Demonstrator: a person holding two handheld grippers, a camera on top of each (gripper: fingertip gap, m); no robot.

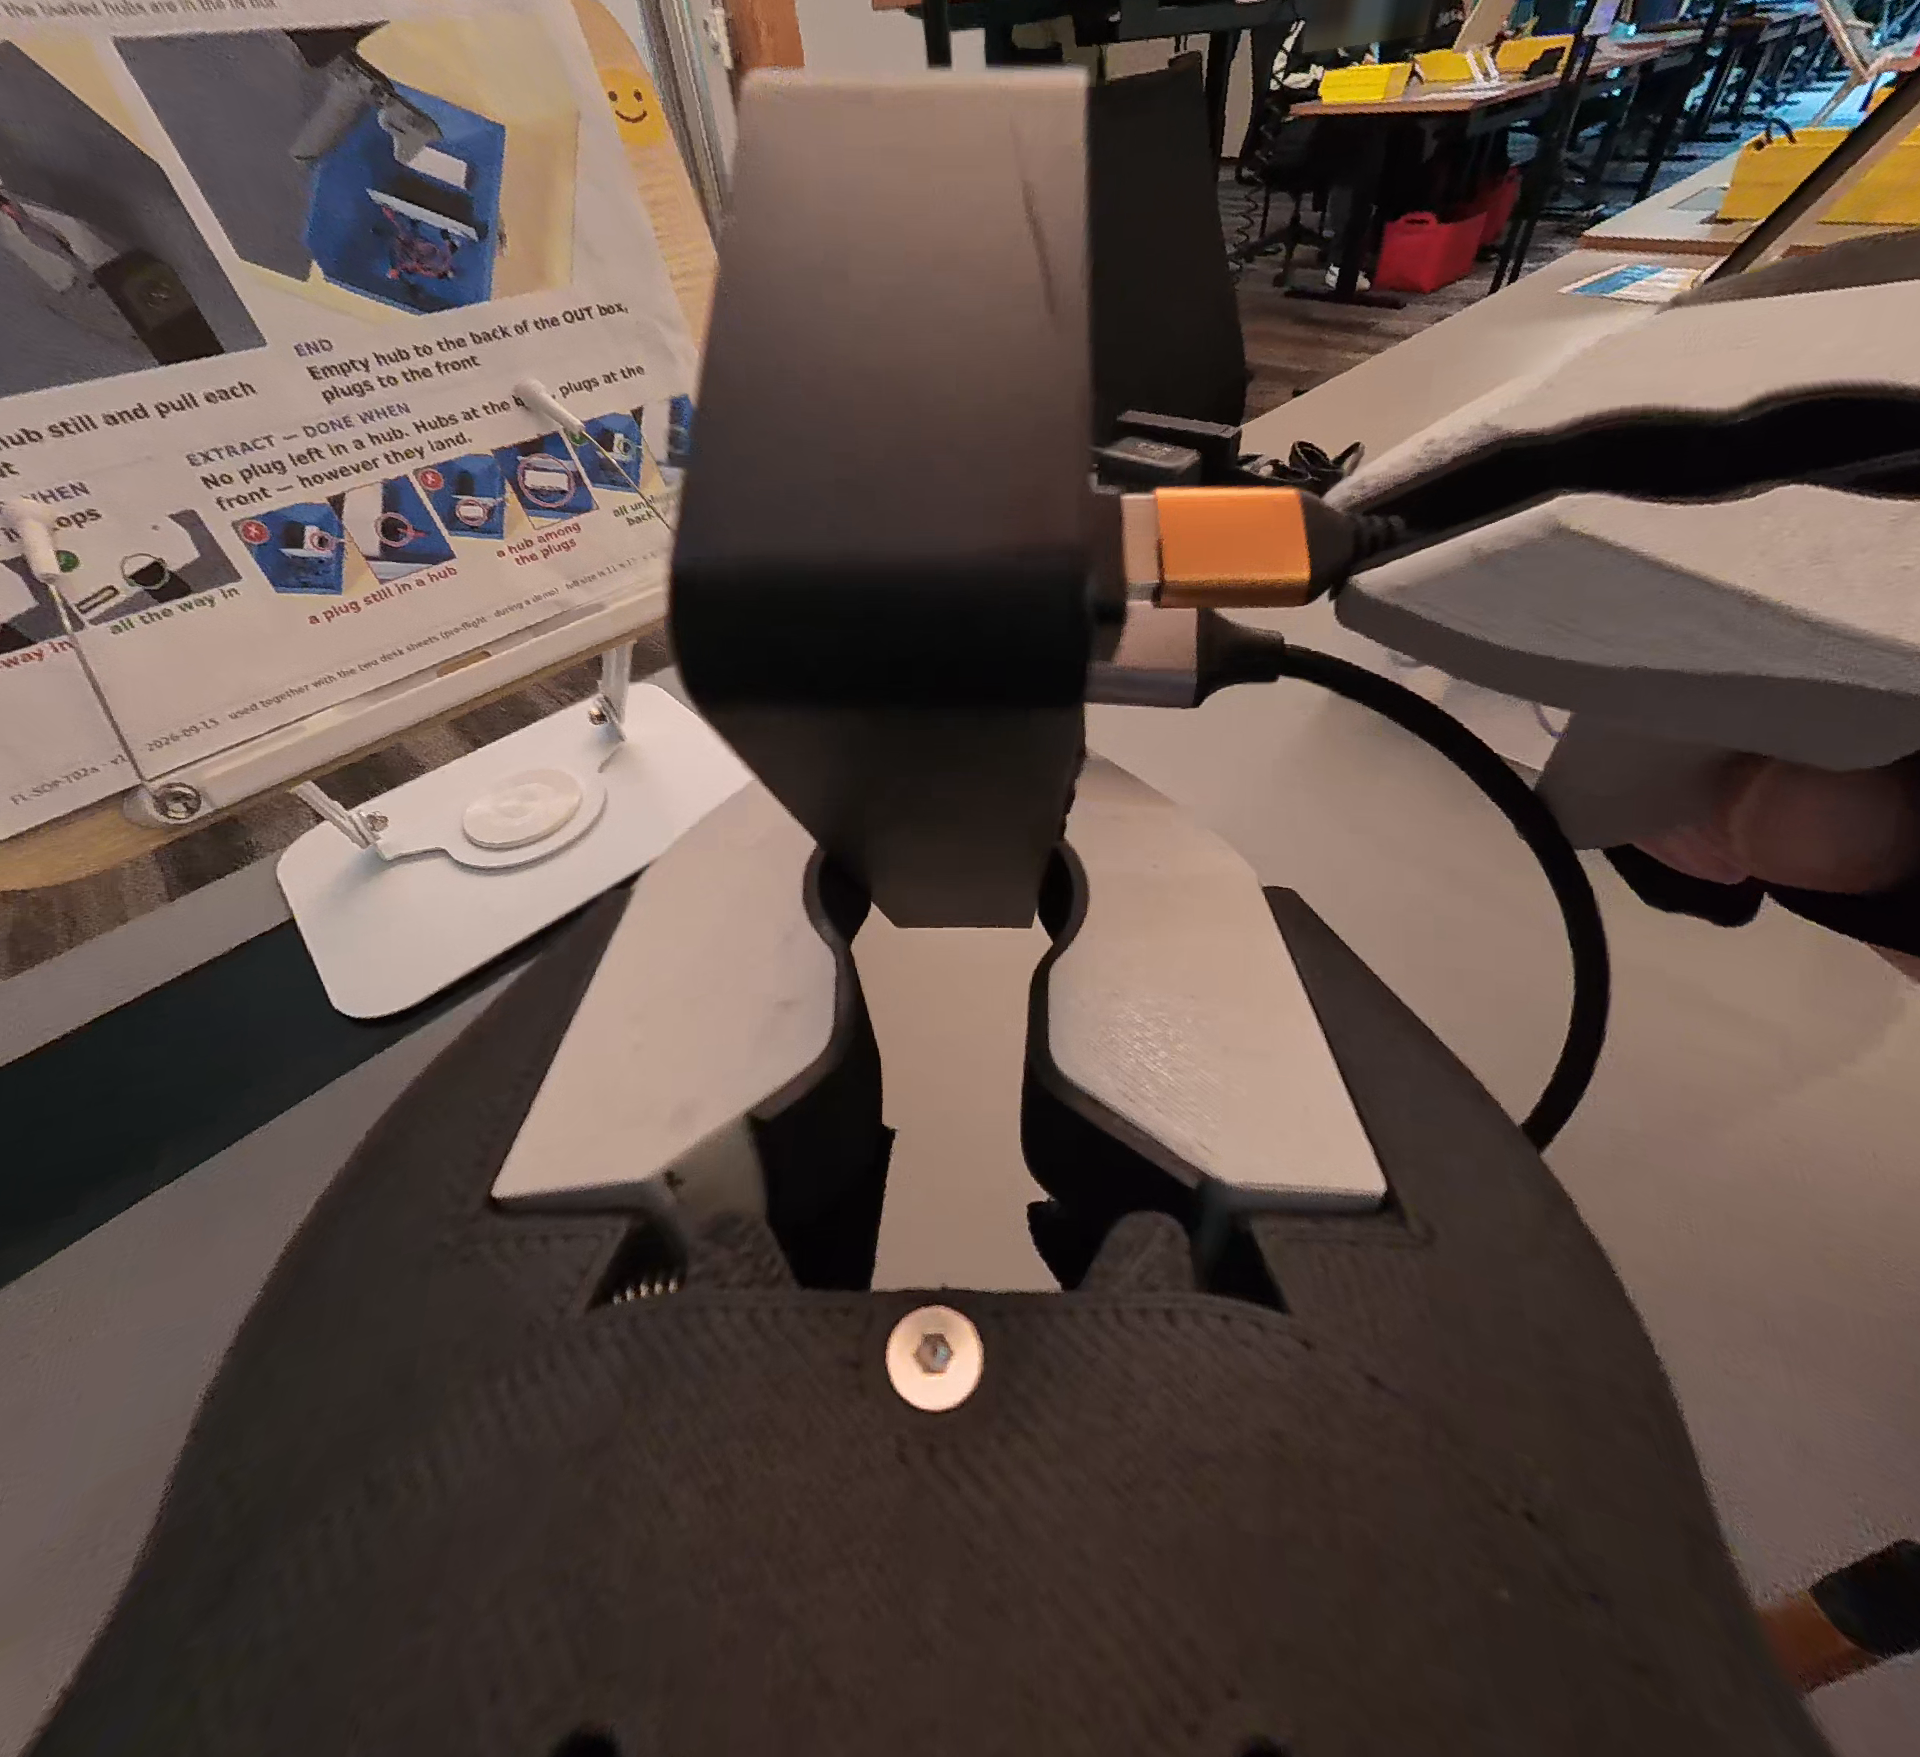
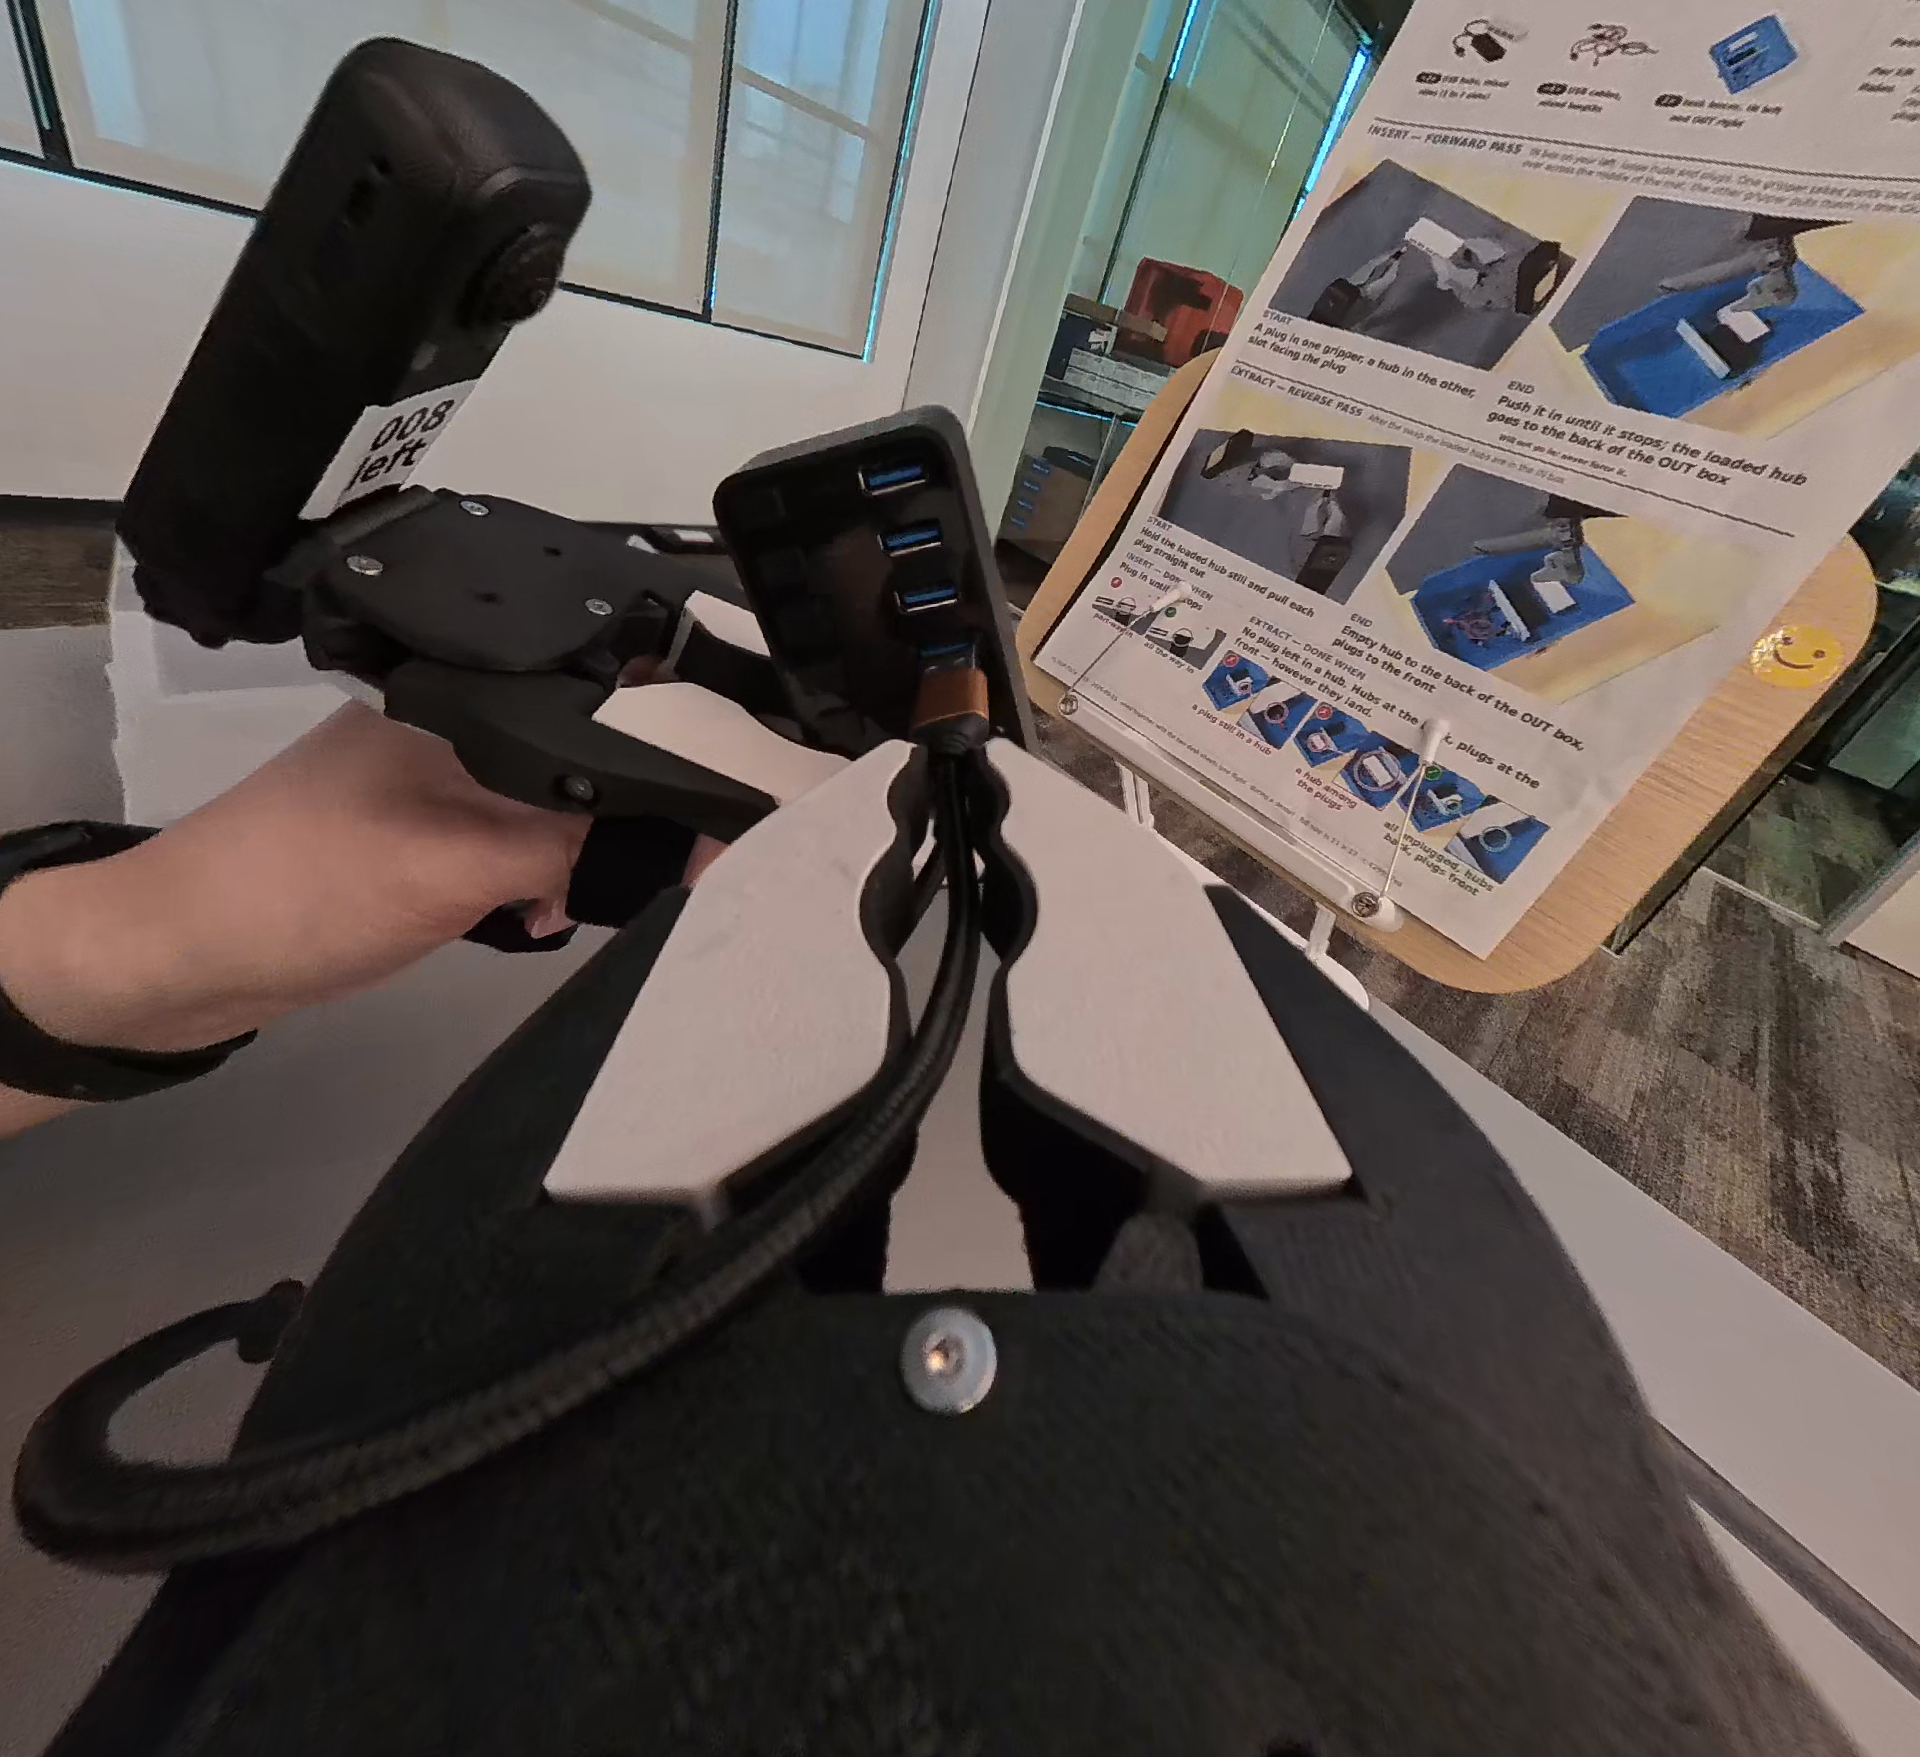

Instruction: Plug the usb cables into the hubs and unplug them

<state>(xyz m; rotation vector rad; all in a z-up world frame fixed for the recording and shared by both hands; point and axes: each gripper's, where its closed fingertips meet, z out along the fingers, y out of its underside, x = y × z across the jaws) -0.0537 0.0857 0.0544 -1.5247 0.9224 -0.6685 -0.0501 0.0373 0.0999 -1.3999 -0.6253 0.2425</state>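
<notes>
A big office room with windows and desks sits behind a pale table (image 1: 1299,876). A printed sheet (image 2: 1507,419) leans on a stand nearby.

The black hub (image 1: 894,460) stands tall, its long side going up and down. Its row of blue ports faces the right gripper (image 2: 951,751). The left gripper (image 1: 940,897) points forward and pinches the hub's bottom end tight.

The orange plug (image 1: 1231,549) lies flat and points sideways into the lowest port. The right gripper comes in level from the side. Its jaws are squeezed on the black cable (image 2: 935,980) just behind the plug.
</notes>
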